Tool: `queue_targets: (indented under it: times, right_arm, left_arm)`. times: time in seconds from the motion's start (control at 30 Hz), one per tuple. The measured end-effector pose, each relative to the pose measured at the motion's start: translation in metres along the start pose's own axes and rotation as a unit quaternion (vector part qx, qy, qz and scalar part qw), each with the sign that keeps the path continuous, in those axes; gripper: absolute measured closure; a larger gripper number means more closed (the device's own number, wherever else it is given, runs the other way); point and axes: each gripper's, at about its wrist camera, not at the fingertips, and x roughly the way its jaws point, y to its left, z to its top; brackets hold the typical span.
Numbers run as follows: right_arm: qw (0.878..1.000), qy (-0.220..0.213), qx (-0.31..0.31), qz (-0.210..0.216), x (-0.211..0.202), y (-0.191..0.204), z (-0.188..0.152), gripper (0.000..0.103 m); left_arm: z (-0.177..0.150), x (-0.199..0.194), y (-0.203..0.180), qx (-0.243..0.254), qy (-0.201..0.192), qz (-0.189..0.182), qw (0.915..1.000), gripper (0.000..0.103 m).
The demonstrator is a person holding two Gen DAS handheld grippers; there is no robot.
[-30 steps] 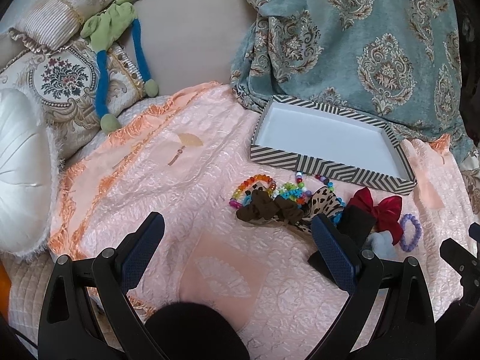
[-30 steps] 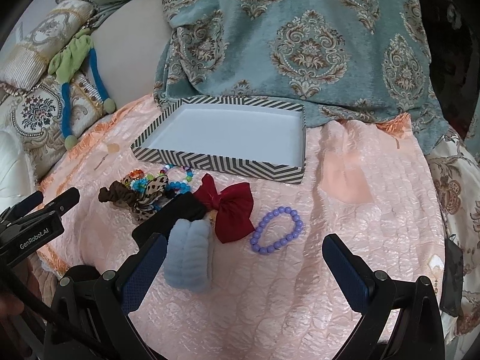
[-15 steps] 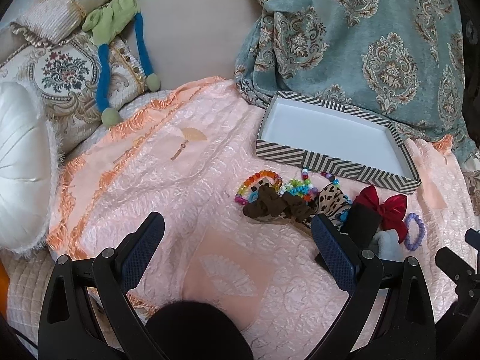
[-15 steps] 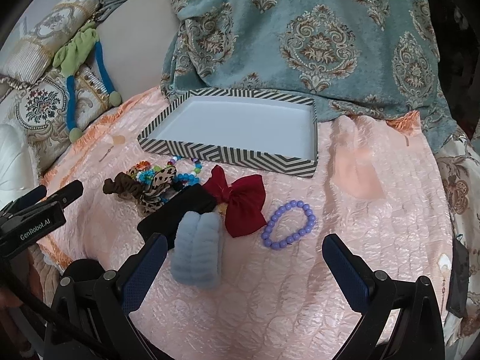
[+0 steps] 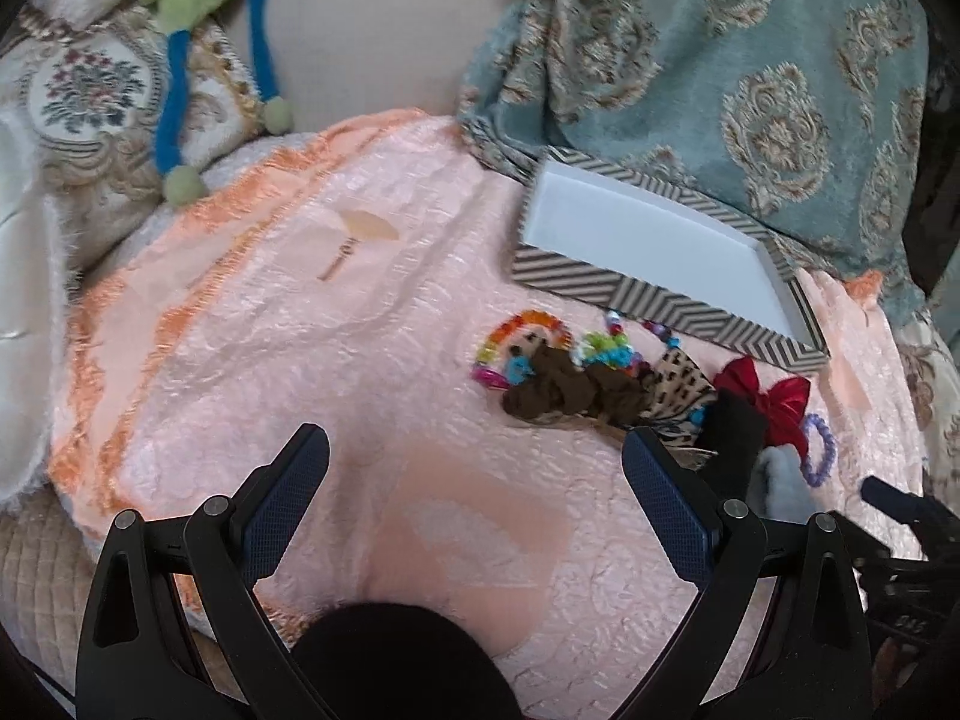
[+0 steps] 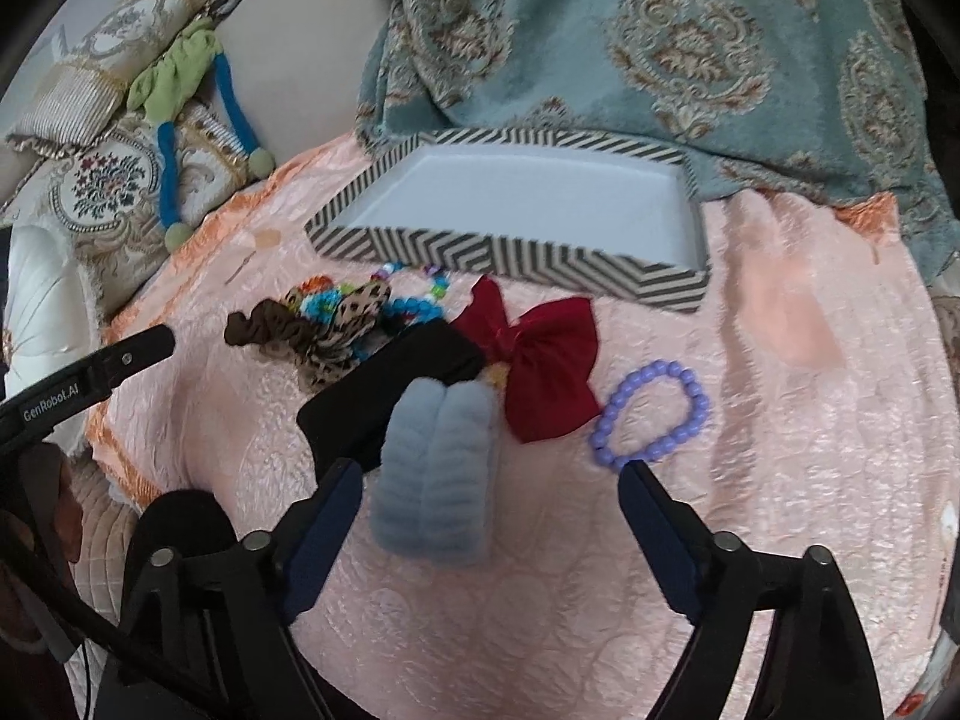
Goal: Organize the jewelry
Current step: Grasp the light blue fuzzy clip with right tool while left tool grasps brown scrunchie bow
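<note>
Right gripper [image 6: 486, 480] hangs low over the peach bedspread [image 6: 780, 420], jaws closing, the fluffy blue scrunchie [image 6: 435, 468] sitting between its fingers but no pad pressing on it. Left gripper [image 5: 474, 450] is spread wide over bare cloth, holding nothing. Jewelry lies heaped in front of the striped tray [image 6: 510, 255]: a red bow [image 6: 540, 360] beside the scrunchie, a purple bead bracelet [image 6: 651, 414] just to its right, a black pouch [image 6: 390, 390] under the scrunchie's far end, then a brown scrunchie [image 5: 564, 390] and rainbow bracelet [image 5: 516, 336]. The tray's white floor shows no pieces inside.
</note>
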Motion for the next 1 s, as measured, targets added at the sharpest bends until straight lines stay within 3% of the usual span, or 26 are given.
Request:
queue_targets:
  times: [0.23, 0.37, 0.4, 0.43, 0.47, 0.53, 0.6, 0.77, 1.0]
  right_arm:
    - [1.0, 0.01, 0.008, 0.025, 0.015, -0.004, 0.001, 0.028]
    - [0.998, 0.021, 0.014, 0.049, 0.027, -0.005, 0.001, 0.045]
    - [0.998, 0.026, 0.016, 0.055, 0.032, -0.004, 0.001, 0.05]
    - [0.997, 0.031, 0.018, 0.064, 0.036, -0.004, 0.0, 0.053]
    - [0.996, 0.034, 0.019, 0.074, 0.04, -0.004, -0.001, 0.061]
    - [0.996, 0.031, 0.019, 0.08, 0.042, -0.002, -0.003, 0.067]
    - [0.996, 0.019, 0.015, 0.083, 0.037, -0.002, -0.004, 0.077]
    - [0.995, 0.004, 0.012, 0.1, 0.016, -0.003, -0.003, 0.079]
    - [0.993, -0.031, 0.016, 0.112, -0.015, -0.002, 0.001, 0.079]
  left_arm:
    - [0.012, 0.027, -0.025, 0.037, 0.006, -0.011, 0.9992, 0.004]
    - [0.016, 0.047, -0.037, 0.066, 0.019, -0.013, 0.9975, 0.009]
    - [0.016, 0.052, -0.038, 0.067, 0.02, -0.019, 0.9974, 0.018]
    - [0.017, 0.057, -0.038, 0.066, 0.025, -0.025, 0.9972, 0.036]
    - [0.017, 0.063, -0.038, 0.063, 0.035, -0.033, 0.9969, 0.045]
    - [0.017, 0.074, -0.034, 0.046, 0.059, -0.061, 0.9953, 0.072]
    - [0.017, 0.075, -0.029, 0.029, 0.068, -0.068, 0.9949, 0.088]
    - [0.02, 0.055, -0.012, -0.009, 0.066, -0.098, 0.993, 0.09]
    - [0.033, 0.014, -0.006, -0.004, 0.035, -0.099, 0.9945, 0.091]
